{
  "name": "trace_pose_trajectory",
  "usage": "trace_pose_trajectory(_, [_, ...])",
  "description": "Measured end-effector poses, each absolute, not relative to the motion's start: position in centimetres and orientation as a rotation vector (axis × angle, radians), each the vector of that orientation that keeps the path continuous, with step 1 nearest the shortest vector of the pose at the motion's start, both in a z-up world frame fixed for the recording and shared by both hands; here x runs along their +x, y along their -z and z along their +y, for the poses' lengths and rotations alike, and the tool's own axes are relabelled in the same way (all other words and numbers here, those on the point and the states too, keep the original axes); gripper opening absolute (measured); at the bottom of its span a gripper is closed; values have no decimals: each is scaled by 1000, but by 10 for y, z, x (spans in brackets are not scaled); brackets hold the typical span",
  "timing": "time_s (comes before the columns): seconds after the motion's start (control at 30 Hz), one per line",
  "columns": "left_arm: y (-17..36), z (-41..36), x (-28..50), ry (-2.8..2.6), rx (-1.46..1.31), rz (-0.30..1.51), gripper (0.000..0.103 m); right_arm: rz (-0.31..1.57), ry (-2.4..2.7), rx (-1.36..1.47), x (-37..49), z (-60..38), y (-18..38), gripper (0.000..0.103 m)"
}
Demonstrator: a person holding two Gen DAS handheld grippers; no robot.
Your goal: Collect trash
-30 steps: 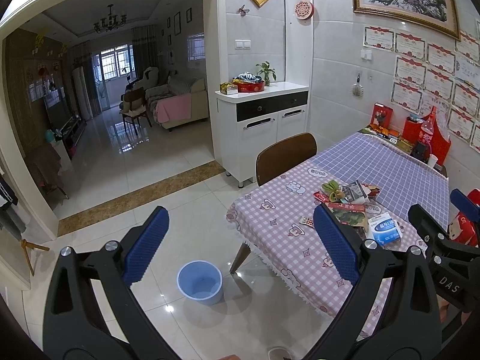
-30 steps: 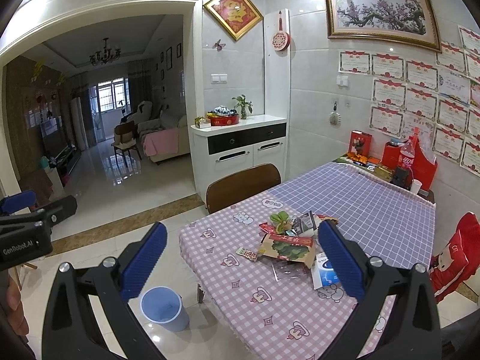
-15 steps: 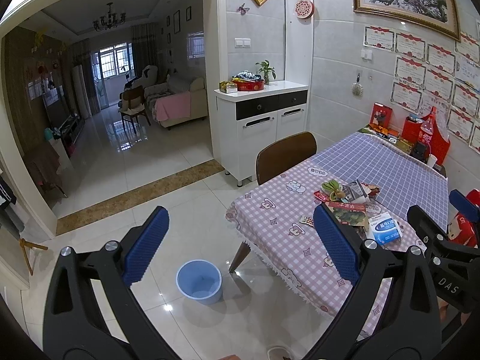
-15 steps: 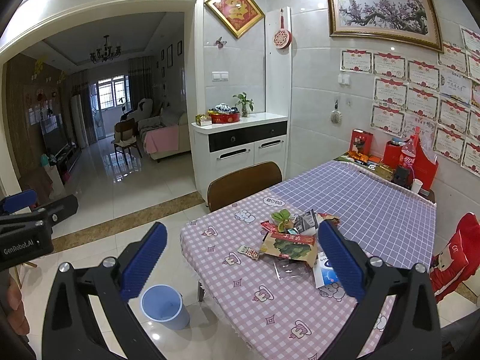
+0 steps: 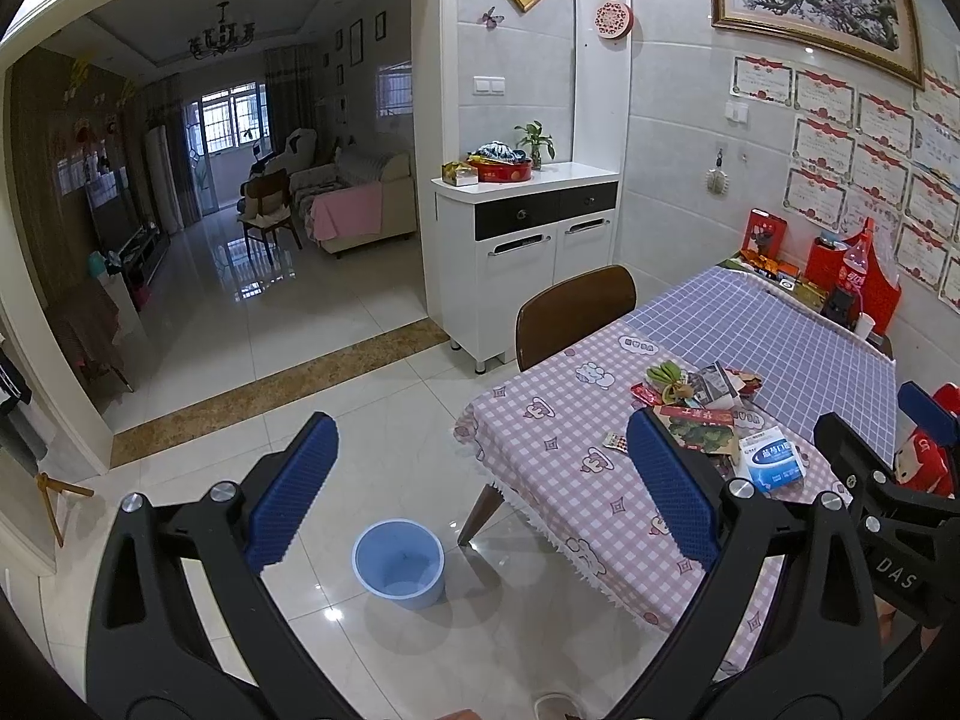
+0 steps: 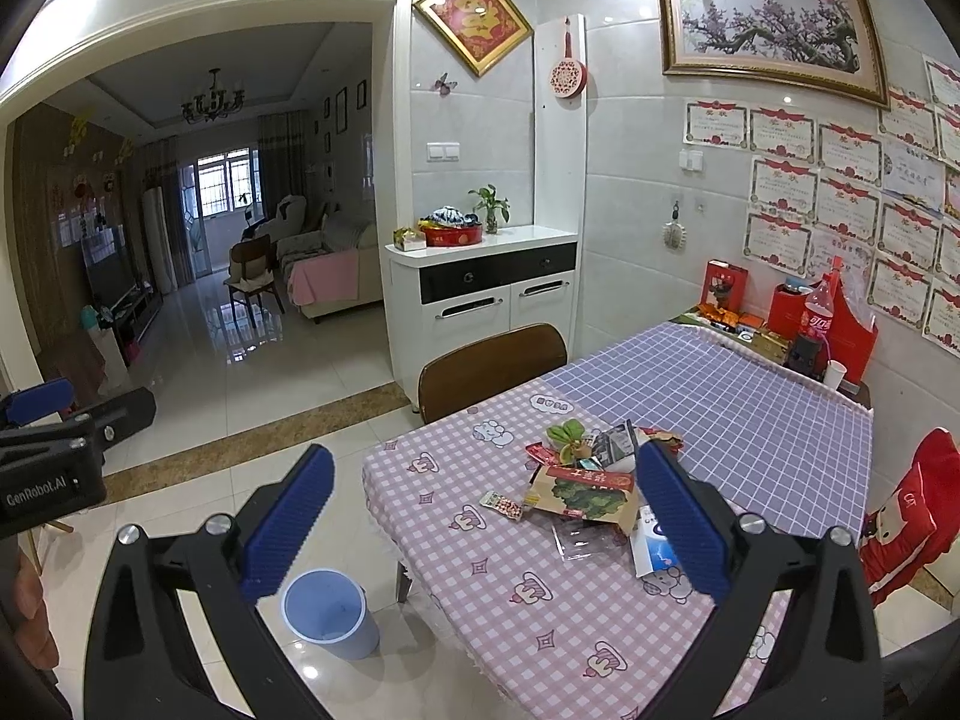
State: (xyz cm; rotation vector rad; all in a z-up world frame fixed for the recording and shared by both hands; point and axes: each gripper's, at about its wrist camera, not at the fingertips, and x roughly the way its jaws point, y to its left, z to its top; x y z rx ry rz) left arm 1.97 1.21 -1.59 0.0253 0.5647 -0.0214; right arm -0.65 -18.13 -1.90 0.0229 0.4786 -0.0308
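A heap of trash [image 6: 591, 474] lies in the middle of the table [image 6: 540, 618]: wrappers, a flattened carton with a red band [image 5: 699, 429], a blue-and-white box [image 5: 771, 459] and a small packet [image 6: 501, 503]. A light blue bin [image 5: 399, 561] stands on the floor by the table's corner, also seen from the right wrist as the bin [image 6: 327, 612]. My left gripper [image 5: 483, 495] hangs open above the floor beside the table. My right gripper [image 6: 480, 525] hangs open above the table's near edge. Both are empty and short of the trash.
A brown chair [image 6: 492, 369] is pushed in on the table's far side. A white cabinet [image 6: 486, 294] stands against the wall behind it. Bottles and red boxes [image 6: 819, 318] crowd the table's far end. A red cushion [image 6: 906, 516] sits at right.
Both views have shifted only slightly; the right gripper has eased a little forward and up. Both grippers stay open and nothing on the table has moved.
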Motion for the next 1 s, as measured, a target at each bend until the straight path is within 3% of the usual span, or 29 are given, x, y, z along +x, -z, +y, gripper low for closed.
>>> trace_pose_trajectory(1.0, [24, 28, 14, 20, 24, 574, 95, 502, 13, 40, -16, -152, 25, 99])
